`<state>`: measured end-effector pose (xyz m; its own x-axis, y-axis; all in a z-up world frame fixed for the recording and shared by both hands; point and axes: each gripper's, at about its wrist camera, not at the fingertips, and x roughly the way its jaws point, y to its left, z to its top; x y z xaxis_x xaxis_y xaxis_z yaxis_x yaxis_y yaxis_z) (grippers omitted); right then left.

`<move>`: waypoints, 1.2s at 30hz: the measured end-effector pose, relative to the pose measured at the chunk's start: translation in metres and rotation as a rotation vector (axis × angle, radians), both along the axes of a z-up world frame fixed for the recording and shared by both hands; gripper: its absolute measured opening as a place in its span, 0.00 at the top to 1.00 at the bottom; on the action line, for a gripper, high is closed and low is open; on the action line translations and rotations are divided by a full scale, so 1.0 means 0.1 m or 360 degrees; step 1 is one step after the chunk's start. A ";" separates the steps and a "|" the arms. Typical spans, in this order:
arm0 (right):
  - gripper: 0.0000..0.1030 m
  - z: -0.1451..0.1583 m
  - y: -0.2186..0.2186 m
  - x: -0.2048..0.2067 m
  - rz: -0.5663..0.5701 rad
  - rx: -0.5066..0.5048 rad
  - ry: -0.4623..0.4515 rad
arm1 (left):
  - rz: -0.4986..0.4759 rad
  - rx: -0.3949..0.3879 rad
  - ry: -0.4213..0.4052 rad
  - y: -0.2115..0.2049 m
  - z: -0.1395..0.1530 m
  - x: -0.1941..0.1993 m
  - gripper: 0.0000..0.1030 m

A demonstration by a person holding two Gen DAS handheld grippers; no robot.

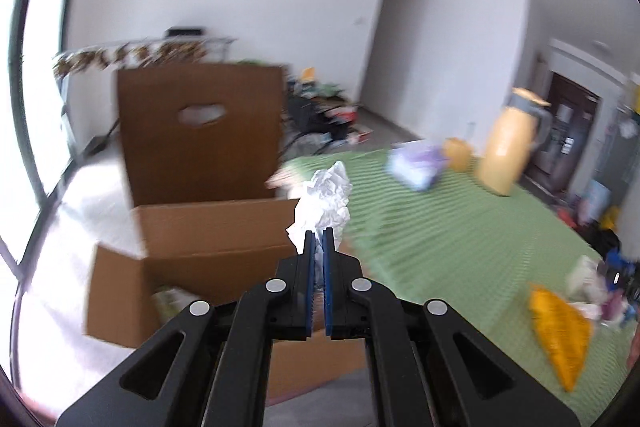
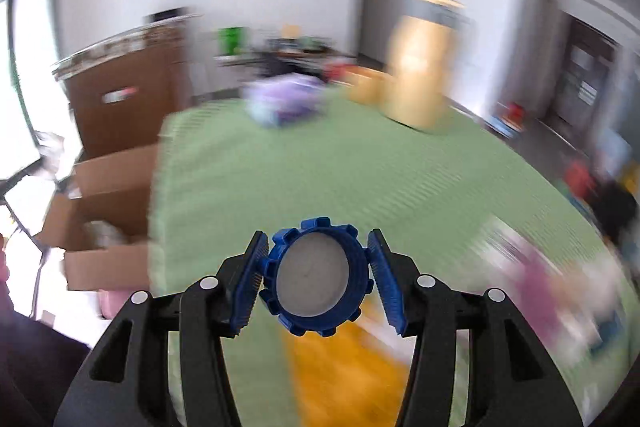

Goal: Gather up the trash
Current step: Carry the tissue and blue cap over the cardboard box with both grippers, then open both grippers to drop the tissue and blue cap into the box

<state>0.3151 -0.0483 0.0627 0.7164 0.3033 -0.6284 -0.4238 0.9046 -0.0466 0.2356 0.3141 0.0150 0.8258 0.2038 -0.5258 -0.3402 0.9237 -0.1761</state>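
Observation:
My left gripper is shut on a crumpled white paper wad, which sticks up past the blue pads. It hangs at the left edge of the green-covered table, by the right side of an open cardboard box. The box holds some trash at its bottom. In the right wrist view my right gripper is shut on a blue ridged bottle cap with a grey inside, held above the green cloth. The same box stands off the table's left edge.
A tall yellow jug, a small yellow cup and a purple-white bag sit at the table's far end. An orange wrapper and mixed litter lie at the near right. Clutter covers the floor behind.

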 end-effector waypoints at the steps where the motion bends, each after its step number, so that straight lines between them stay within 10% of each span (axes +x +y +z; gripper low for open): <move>1: 0.51 0.00 0.41 0.11 0.0148 0.0025 0.0018 | 0.0045 -0.0001 0.0057 0.19 -0.09 -0.01 0.99; 8: 0.51 -0.56 2.45 0.60 0.0724 0.0046 0.0417 | 0.0152 -0.0271 0.0324 1.16 -0.77 0.05 0.99; 15: 0.51 -1.40 3.60 0.90 0.0816 -0.0137 0.0726 | 0.0214 -0.0408 0.0468 1.45 -1.25 0.09 0.99; 25: 0.50 -1.86 3.83 1.03 0.0780 -0.0285 0.0858 | 0.0214 -0.0528 0.0577 1.63 -1.58 0.27 0.99; 29: 0.27 -2.02 3.88 1.00 0.0755 -0.0323 0.0847 | 0.0196 -0.0538 0.0593 1.63 -1.65 0.34 0.99; 36: 0.26 -1.88 3.79 1.03 0.0696 -0.0268 0.0823 | 0.0158 -0.0555 0.0617 1.59 -1.70 0.54 0.98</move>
